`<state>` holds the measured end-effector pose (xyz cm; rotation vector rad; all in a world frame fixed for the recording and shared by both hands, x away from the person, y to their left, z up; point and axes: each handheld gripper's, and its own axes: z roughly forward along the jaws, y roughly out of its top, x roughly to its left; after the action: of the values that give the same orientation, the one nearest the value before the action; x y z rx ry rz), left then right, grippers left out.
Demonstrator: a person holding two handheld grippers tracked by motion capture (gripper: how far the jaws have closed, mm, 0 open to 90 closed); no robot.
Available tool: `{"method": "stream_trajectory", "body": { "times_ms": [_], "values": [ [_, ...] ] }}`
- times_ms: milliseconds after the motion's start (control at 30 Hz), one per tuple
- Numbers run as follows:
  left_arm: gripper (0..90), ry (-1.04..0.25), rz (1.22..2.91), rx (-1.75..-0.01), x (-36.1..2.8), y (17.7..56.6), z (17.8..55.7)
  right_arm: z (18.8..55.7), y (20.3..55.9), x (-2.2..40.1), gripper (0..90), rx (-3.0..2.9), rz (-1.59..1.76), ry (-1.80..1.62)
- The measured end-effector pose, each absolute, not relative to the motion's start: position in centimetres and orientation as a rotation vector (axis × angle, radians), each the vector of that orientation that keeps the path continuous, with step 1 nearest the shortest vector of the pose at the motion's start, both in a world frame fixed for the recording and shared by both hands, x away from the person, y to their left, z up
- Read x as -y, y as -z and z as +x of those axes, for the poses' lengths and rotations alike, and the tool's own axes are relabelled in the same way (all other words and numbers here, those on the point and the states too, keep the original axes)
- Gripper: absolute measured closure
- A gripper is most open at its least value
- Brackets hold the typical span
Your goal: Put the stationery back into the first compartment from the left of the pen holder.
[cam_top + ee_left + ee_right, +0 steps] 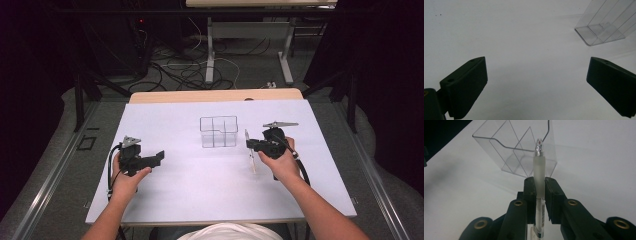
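The right gripper (539,182) has its black jaws pinching a frosted white plastic pen (539,173) around the barrel, the clear tip pointing away toward a clear plastic organiser box with inner dividers (524,147). From above, that pen (249,150) hangs at about nine o'clock of the right hand (281,162), just beside the box (218,131), which sits at ten o'clock. The left gripper (536,82) rests over the white table sheet (200,170), jaws spread wide with nothing between them, box at its two o'clock
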<state>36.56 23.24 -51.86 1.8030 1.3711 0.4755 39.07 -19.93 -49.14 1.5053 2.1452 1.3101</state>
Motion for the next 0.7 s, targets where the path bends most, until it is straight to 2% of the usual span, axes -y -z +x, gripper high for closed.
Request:
{"method": "stream_trajectory", "body": {
  "times_ms": [700],
  "values": [
    [5.4, -0.461, 1.813, -1.347, -23.0, 51.7, 36.4, 38.8, 47.5, 18.2, 79.9, -2.019, 1.227, -1.419]
  ]
}}
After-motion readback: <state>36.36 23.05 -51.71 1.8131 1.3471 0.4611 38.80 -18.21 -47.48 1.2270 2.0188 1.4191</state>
